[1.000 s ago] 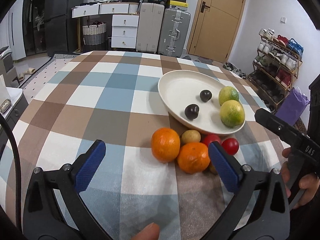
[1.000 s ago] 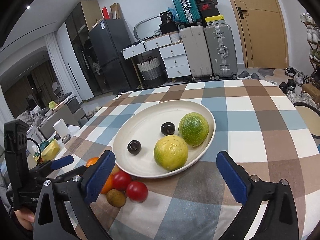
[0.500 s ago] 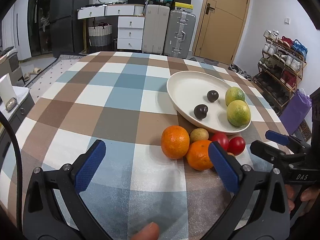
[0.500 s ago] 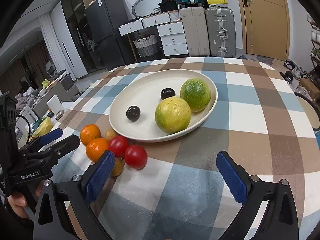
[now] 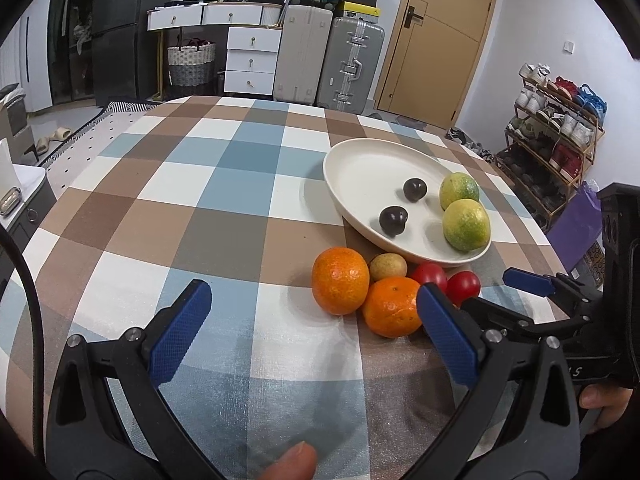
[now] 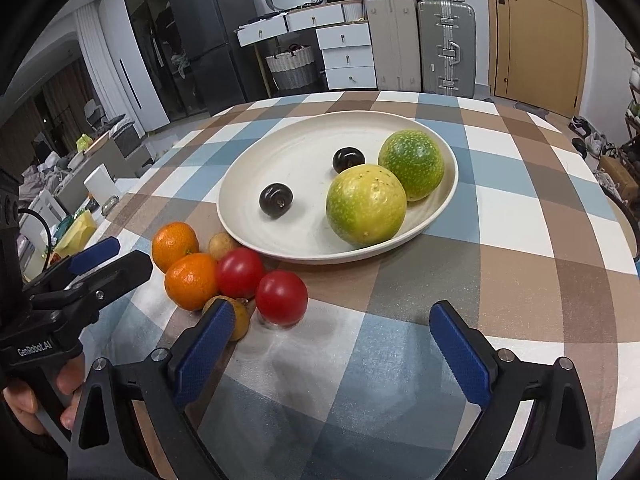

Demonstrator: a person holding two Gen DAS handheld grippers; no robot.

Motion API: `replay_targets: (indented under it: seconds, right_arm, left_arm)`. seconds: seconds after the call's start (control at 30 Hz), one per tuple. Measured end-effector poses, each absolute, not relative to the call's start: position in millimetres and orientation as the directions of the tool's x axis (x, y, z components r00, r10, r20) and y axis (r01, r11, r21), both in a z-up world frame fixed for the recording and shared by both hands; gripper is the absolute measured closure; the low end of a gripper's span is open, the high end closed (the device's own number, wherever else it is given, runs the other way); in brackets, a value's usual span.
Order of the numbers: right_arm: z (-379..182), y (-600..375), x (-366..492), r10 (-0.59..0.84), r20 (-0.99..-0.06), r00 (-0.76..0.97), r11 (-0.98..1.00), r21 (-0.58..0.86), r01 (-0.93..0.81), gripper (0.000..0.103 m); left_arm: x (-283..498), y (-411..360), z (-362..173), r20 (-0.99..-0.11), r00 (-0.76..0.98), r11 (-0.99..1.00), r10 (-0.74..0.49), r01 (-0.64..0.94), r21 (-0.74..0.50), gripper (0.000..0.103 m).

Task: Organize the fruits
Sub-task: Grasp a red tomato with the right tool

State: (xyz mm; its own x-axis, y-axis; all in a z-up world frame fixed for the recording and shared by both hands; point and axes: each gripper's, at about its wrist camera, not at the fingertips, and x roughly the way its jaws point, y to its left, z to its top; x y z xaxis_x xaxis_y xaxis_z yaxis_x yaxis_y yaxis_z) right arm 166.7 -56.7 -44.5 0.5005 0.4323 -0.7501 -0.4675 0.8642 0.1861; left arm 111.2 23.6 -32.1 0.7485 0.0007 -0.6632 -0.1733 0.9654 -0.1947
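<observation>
A tablecloth (image 6: pixel 516 216) is showing brown, blue and white checks. The plate (image 6: pixel 256 184) is looking cream, carrying two dark plums (image 6: pixel 275 201) and two yellow-green speckled fruits (image 6: pixel 366 205). Two oranges (image 6: pixel 191 280) are glowing orange beside two red tomatoes (image 6: pixel 281 297). Gripper pads (image 6: pixel 460 354) are showing blue.

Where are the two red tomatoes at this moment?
In the right wrist view, the two red tomatoes sit on the tablecloth, just in front of the white plate, right of the oranges.
</observation>
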Motion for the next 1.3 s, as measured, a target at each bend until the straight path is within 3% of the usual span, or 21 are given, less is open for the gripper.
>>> replay_targets:
  seconds: [0.17, 0.33, 0.57, 0.7, 0.97, 1.03, 1.3]
  right_arm:
    - [-42.9, -54.8, 169.6, 0.446, -0.747, 0.492, 0.856, 0.197, -0.477, 0.012]
    - [-44.8, -55.6, 173.5, 0.452, -0.754, 0.476, 0.852, 0.208, -0.48, 0.027]
    - [-46.0, -50.8, 172.0, 0.47, -0.753, 0.461, 0.834, 0.208, -0.511, 0.037]
    - [-47.0, -48.2, 173.8, 0.483, -0.75, 0.452, 0.826, 0.22, -0.519, 0.052]
    - [-46.4, -51.7, 173.0, 0.545, -0.727, 0.417, 0.788, 0.274, -0.552, 0.062]
    - [-47.8, -52.2, 173.8, 0.537, -0.733, 0.418, 0.794, 0.272, -0.543, 0.073]
    - [-47.9, -64.1, 175.2, 0.592, -0.702, 0.396, 0.768, 0.344, -0.54, 0.073]
  left_arm:
    - [110.9, 26.0, -32.6, -0.662, 0.749, 0.963, -0.008, -0.173, -0.208, 0.001]
    - [111.9, 25.9, -33.4, -0.666, 0.746, 0.963, -0.015, -0.169, -0.21, 0.001]
    - [111.8, 23.1, -32.5, -0.662, 0.749, 0.967, -0.023, -0.153, -0.206, 0.001]
    - [111.7, 23.4, -32.7, -0.663, 0.748, 0.965, -0.025, -0.155, -0.212, 0.001]
    - [113.9, 26.7, -34.9, -0.67, 0.741, 0.962, -0.033, -0.159, -0.223, 0.001]
    - [114.6, 25.6, -35.2, -0.672, 0.74, 0.964, -0.032, -0.156, -0.218, 0.001]
    - [116.2, 26.9, -37.3, -0.68, 0.733, 0.96, -0.038, -0.162, -0.228, 0.001]
